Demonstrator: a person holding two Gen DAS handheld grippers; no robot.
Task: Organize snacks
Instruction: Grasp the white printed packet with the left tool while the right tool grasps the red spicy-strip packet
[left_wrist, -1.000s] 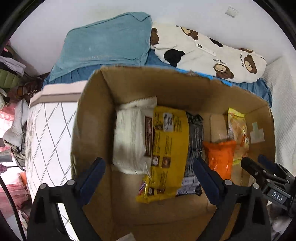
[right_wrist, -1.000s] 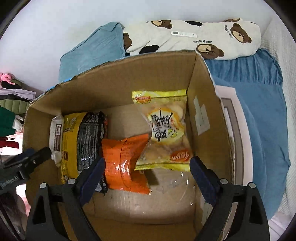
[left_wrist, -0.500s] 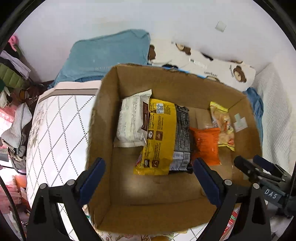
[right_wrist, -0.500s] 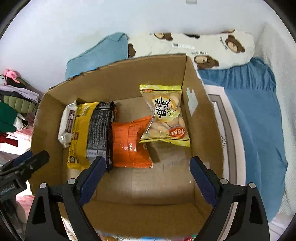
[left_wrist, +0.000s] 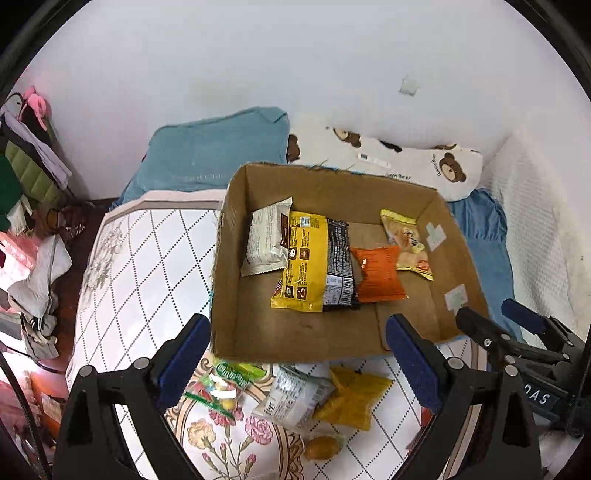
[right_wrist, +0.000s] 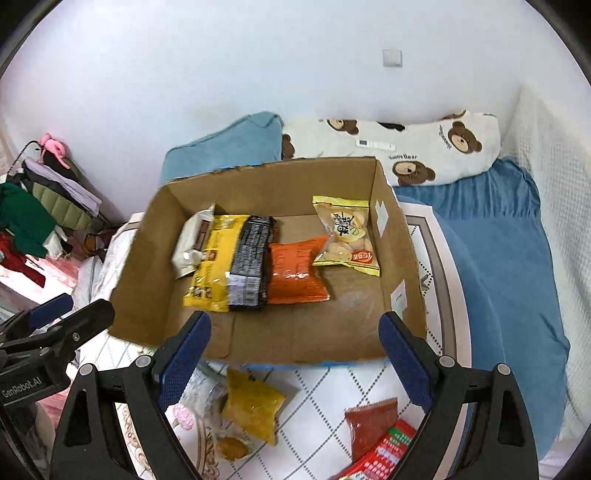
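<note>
An open cardboard box (left_wrist: 229, 258) (right_wrist: 144, 266) sits on a patterned bed cover. Inside lie a white packet (left_wrist: 264, 236), a yellow bag (left_wrist: 304, 266) (right_wrist: 216, 269), a black packet (left_wrist: 338, 266) (right_wrist: 251, 266), an orange bag (left_wrist: 378, 275) (right_wrist: 295, 273) and a clear bag of biscuits (left_wrist: 408, 240) (right_wrist: 345, 234). In front of the box lie loose snacks: a green candy bag (left_wrist: 225, 386), a silver packet (left_wrist: 293, 397), a dark yellow packet (left_wrist: 351, 397) (right_wrist: 253, 404) and red packets (right_wrist: 376, 439). My left gripper (left_wrist: 297, 363) and right gripper (right_wrist: 295, 352) both hang open and empty above the box's near edge.
A blue pillow (left_wrist: 214, 151) and a bear-print pillow (right_wrist: 399, 147) lie behind the box against a white wall. A blue blanket (right_wrist: 495, 251) covers the right side. Clothes pile up at the left (right_wrist: 33, 206). A small round orange snack (left_wrist: 321, 446) lies near the bottom.
Both grippers have pulled back and up from inside the box. The whole box and the loose snacks in front of it have come into view. Both stay open.
</note>
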